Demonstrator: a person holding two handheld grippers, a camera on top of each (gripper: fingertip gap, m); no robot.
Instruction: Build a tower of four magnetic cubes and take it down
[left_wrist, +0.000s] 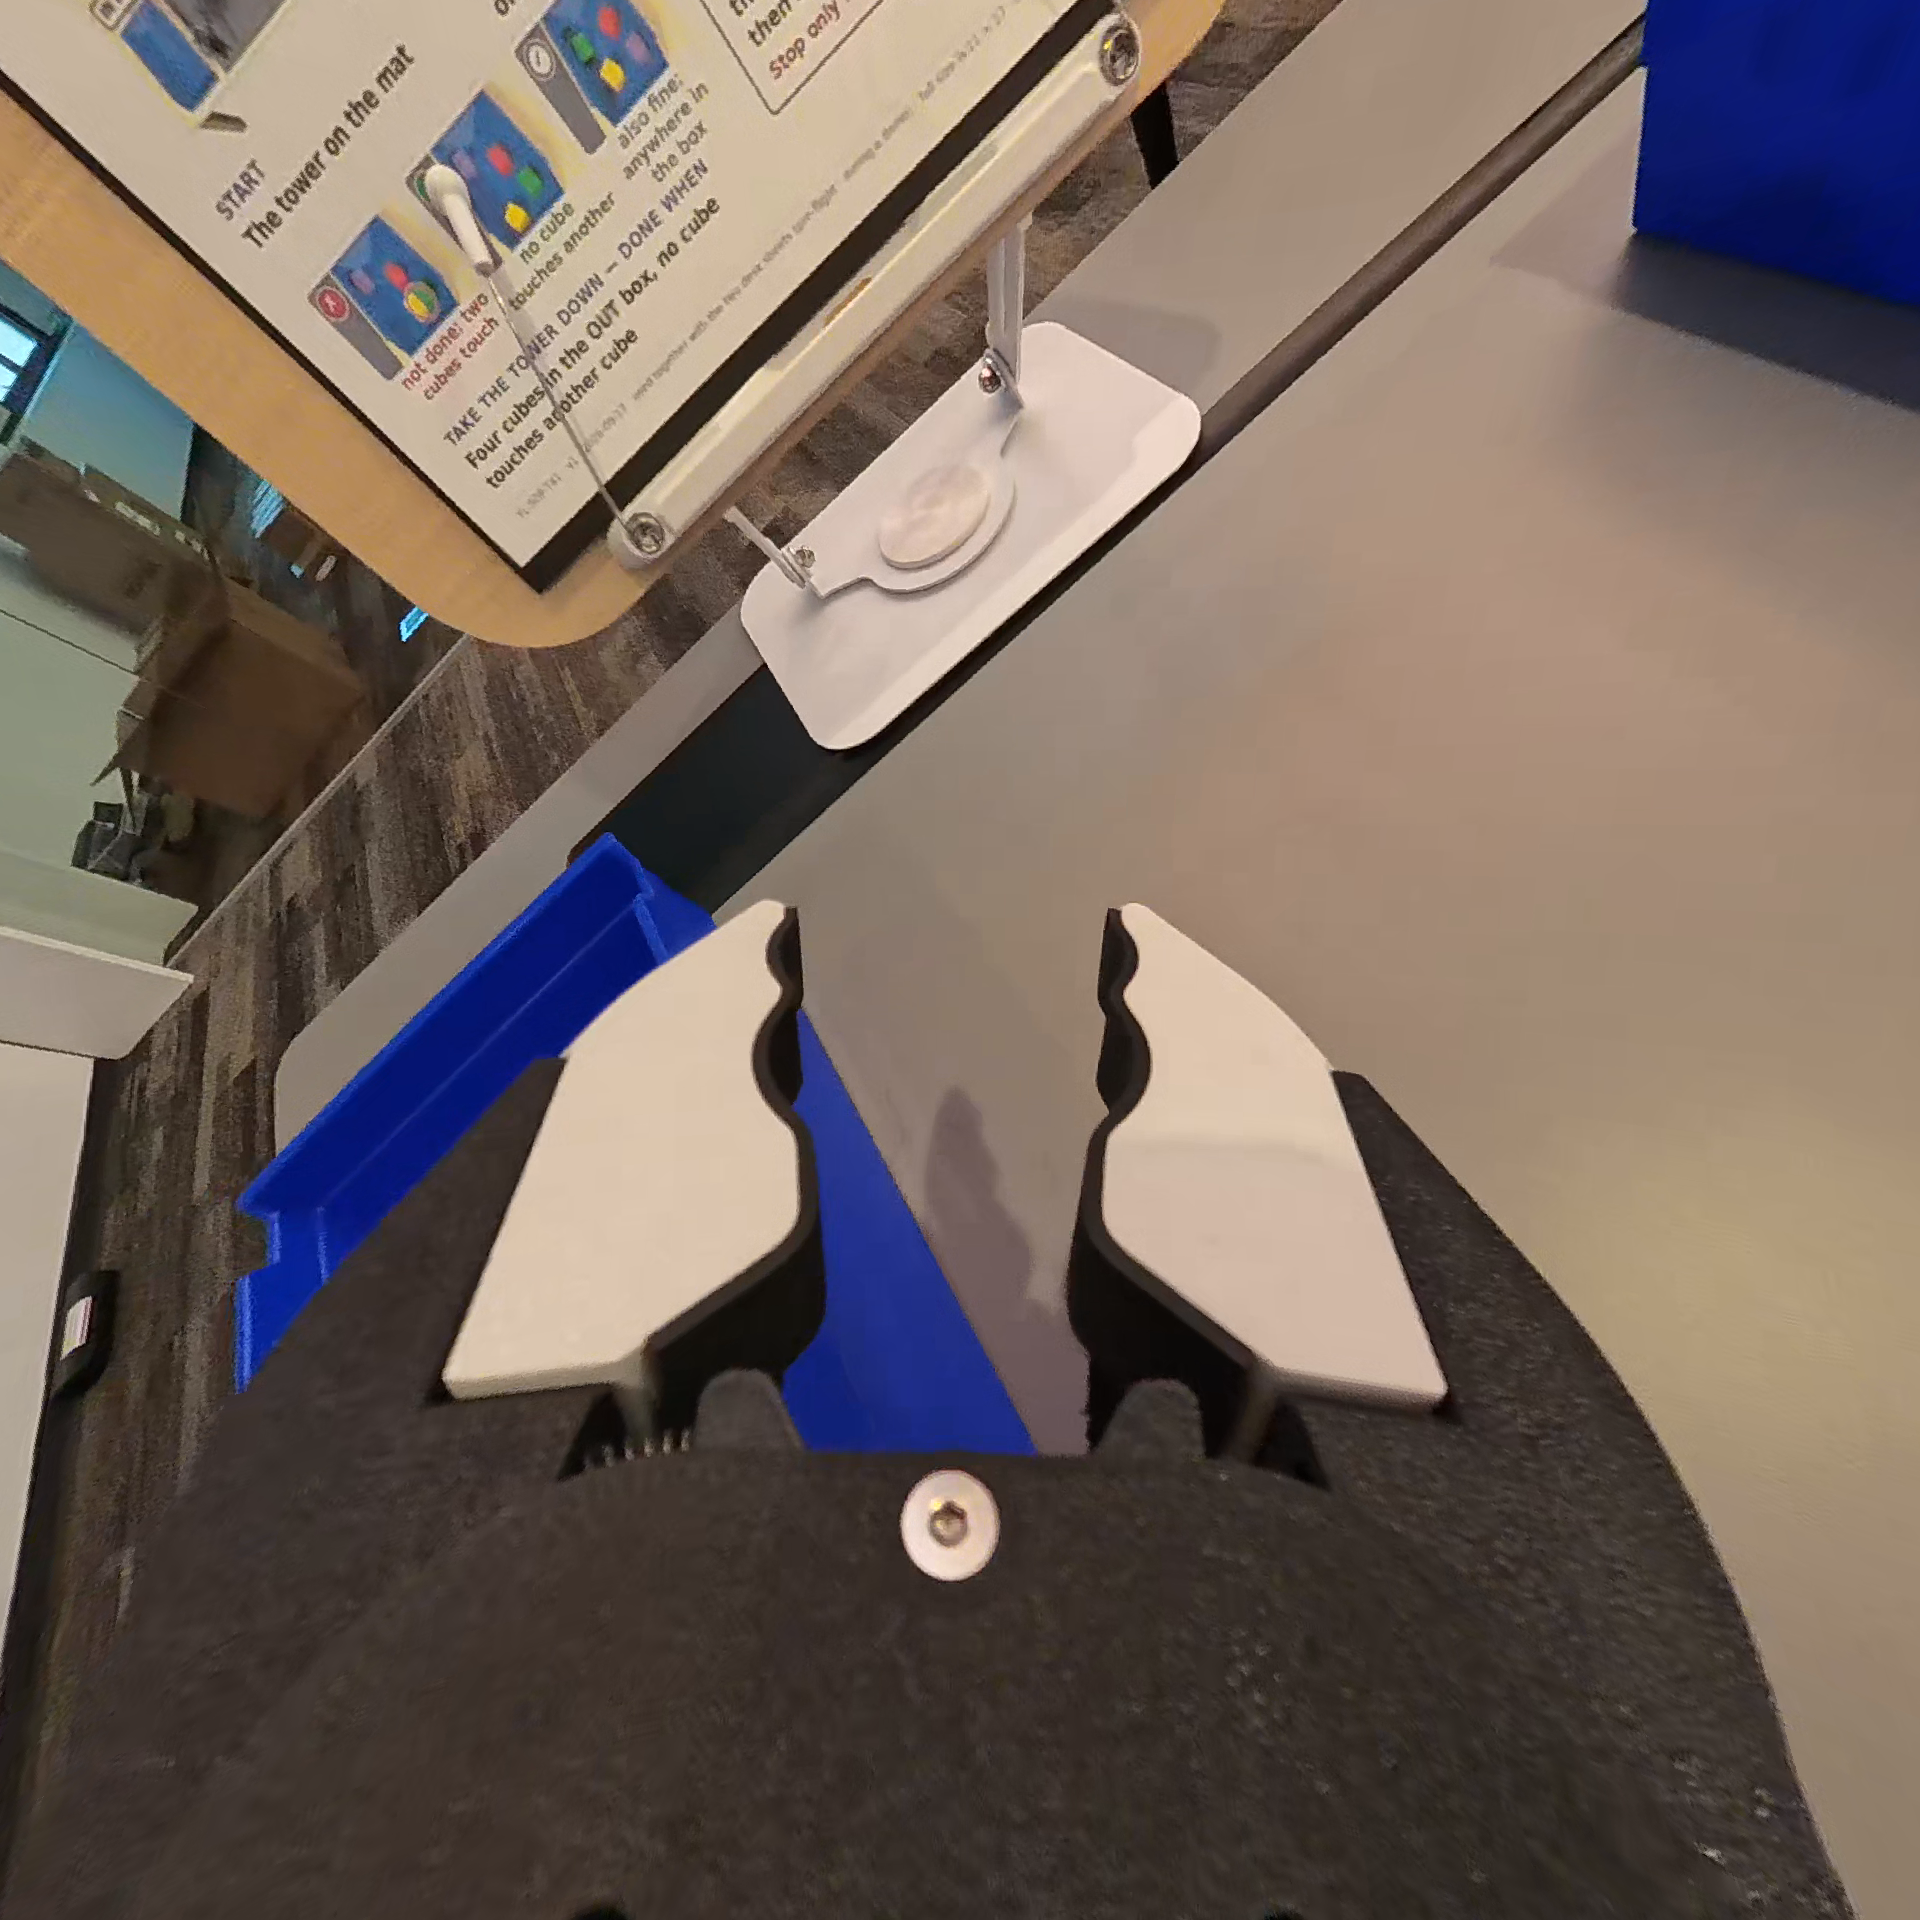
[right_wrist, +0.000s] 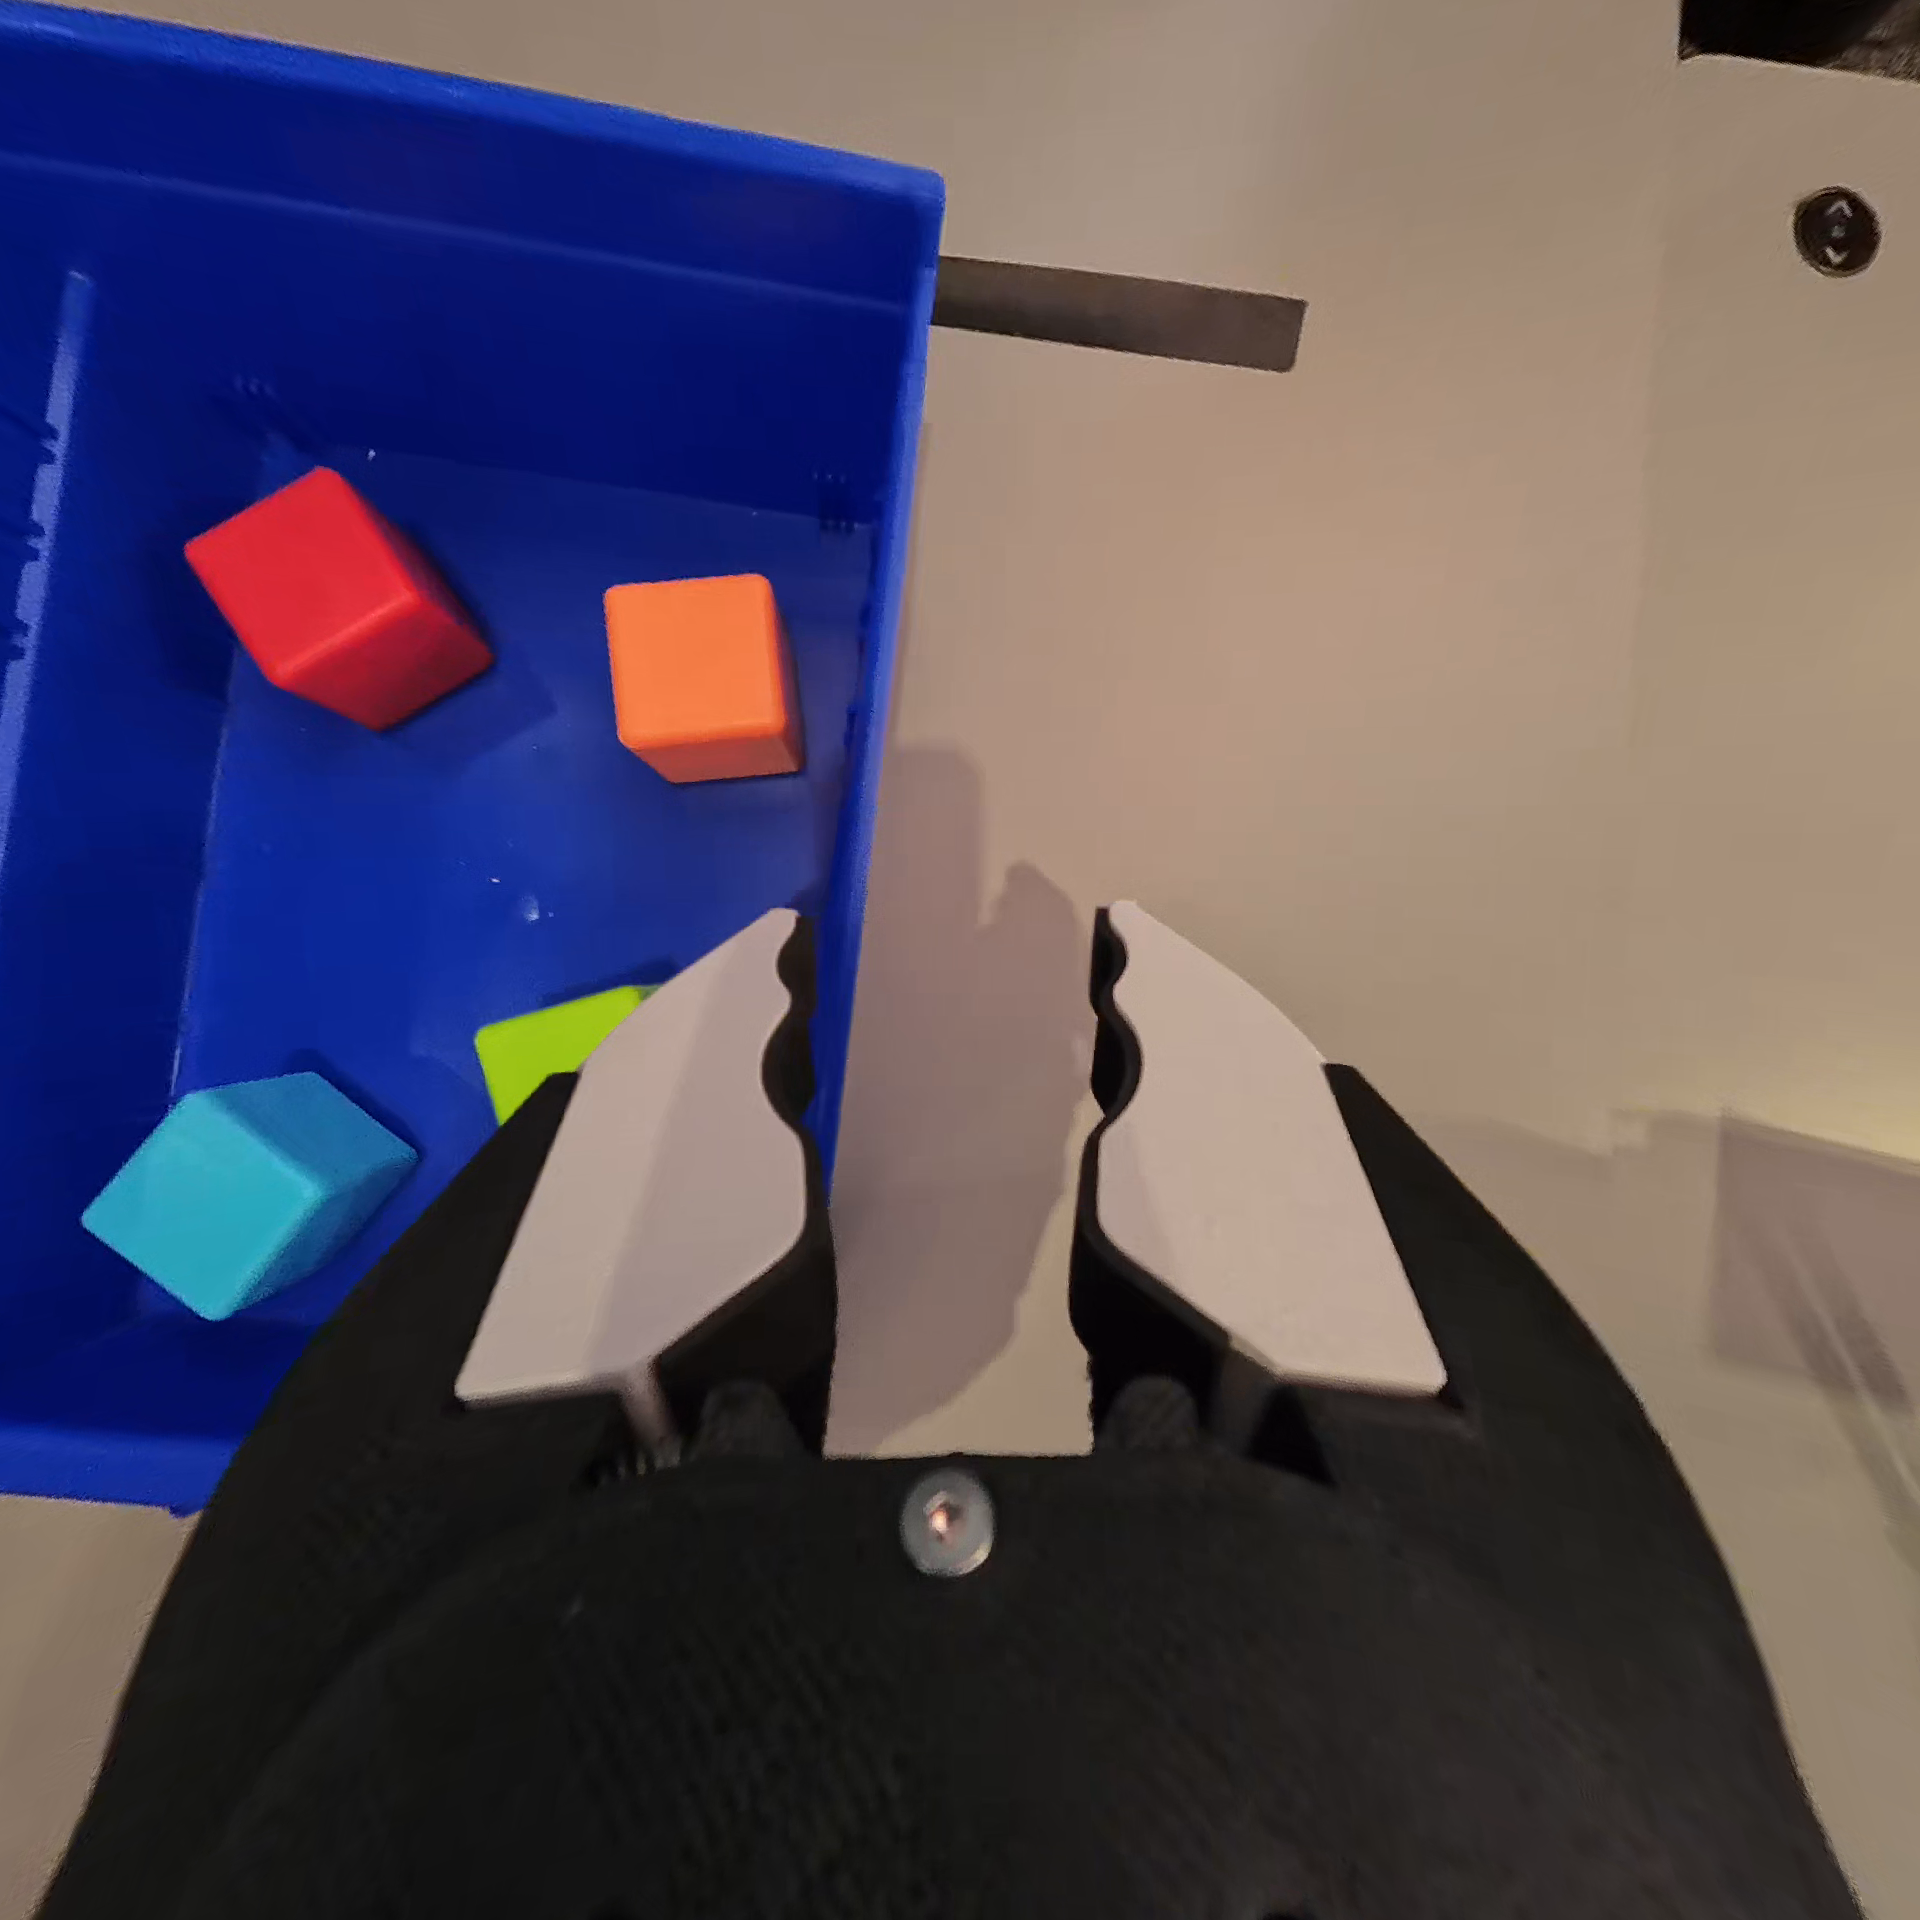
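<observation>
Broadly, the grey table carries everything, and the blue bin on it serves as the landmark in the right wrist view. Inside the bin lie 4 cubes, none touching another: the red cube sits toward the far left part of the bin floor, tilted on its own axis; the orange cube sits near the bin's right wall; the cyan cube sits in the near left corner area; and the green cube sits near the bin's near right part, partly hidden behind a gripper finger. The right gripper hovers just outside the bin's right wall, over bare table, its jaws spread wide apart with nothing between them. A dark strip runs out from behind the bin's far right corner, and a small round black fitting is set in the table well beyond it. In the left wrist view a second blue bin (only its rim and a wall show) lies under the left gripper, which is likewise wide open and empty. Beyond that bin, a white stand at the table edge props up a printed instruction sheet.
</observation>
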